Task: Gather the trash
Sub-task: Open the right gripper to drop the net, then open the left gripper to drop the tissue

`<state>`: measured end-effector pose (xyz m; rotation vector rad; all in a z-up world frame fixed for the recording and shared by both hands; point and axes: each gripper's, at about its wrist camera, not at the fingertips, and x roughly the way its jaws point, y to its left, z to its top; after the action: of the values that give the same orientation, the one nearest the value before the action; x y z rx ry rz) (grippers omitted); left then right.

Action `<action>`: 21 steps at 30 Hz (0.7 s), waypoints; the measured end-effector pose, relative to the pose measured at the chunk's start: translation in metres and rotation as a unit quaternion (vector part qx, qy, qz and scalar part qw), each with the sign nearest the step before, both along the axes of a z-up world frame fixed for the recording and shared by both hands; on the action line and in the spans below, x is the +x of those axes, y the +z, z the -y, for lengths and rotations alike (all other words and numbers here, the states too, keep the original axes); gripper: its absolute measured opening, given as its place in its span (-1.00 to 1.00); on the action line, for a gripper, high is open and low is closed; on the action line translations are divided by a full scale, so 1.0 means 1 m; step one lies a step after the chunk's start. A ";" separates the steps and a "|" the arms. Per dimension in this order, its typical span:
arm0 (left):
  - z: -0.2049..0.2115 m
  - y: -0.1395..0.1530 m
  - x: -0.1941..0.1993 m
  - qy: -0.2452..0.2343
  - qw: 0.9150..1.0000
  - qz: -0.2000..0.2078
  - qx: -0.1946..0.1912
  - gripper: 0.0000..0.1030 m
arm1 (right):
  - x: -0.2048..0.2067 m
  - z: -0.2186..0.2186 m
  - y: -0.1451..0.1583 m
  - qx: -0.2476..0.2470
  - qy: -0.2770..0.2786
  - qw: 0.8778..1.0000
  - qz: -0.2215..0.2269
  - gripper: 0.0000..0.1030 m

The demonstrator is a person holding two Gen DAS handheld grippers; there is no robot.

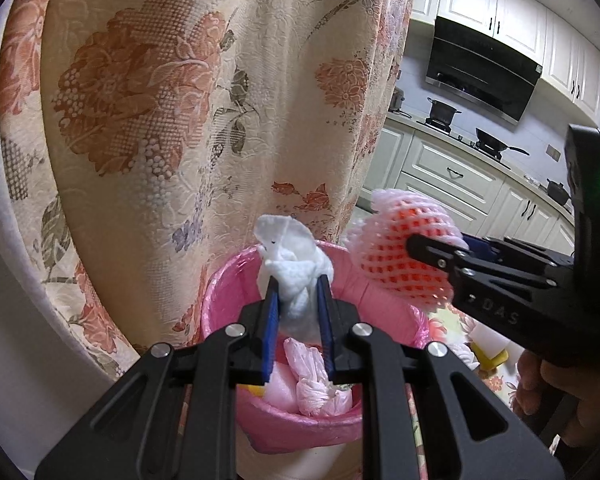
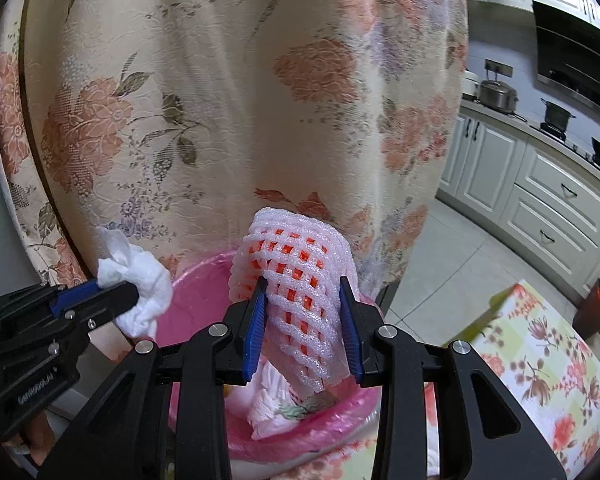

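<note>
My left gripper (image 1: 298, 284) is shut on a crumpled white tissue (image 1: 296, 268), held just above the pink-lined trash bin (image 1: 228, 292). The same tissue (image 2: 140, 280) shows at the left of the right wrist view, over the bin's rim (image 2: 196, 276). My right gripper (image 2: 302, 288) is shut on a white foam fruit net (image 2: 300, 276) with orange showing through its mesh, also over the bin. In the left wrist view that net (image 1: 400, 248) hangs at the bin's right edge. Pink crumpled bags (image 1: 312, 380) lie inside the bin.
A floral curtain-like cloth (image 1: 180, 120) hangs right behind the bin. A table with a floral cover (image 2: 540, 360) stands to the right. Kitchen cabinets (image 2: 540, 184) and a stove with pots (image 1: 460, 128) lie further right, across a tiled floor (image 2: 460, 272).
</note>
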<state>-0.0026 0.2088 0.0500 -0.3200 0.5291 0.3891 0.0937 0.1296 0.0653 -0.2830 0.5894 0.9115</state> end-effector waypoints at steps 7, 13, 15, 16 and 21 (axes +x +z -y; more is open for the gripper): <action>0.001 0.002 -0.001 0.000 1.000 0.001 0.001 -0.65 | 0.005 -0.018 0.002 0.004 0.027 1.000 -0.008 -0.24; 0.001 0.001 0.001 -0.001 1.000 -0.002 0.001 -0.65 | 0.011 -0.018 0.000 0.001 0.017 1.000 -0.004 0.26; 0.001 -0.001 0.004 -0.001 1.000 -0.003 0.000 -0.65 | 0.014 -0.013 -0.002 0.001 0.010 1.000 -0.006 0.26; 0.000 -0.001 0.005 -0.001 1.000 -0.004 0.000 -0.65 | 0.017 -0.010 -0.003 0.002 0.006 1.000 -0.008 0.26; 0.000 0.000 0.014 -0.004 1.000 -0.005 0.003 -0.65 | 0.028 0.008 -0.006 0.003 -0.017 1.000 -0.016 0.26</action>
<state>0.0115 0.2087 0.0500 -0.3106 0.5391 0.3846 0.1220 0.1221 0.0597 -0.2528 0.6202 0.8855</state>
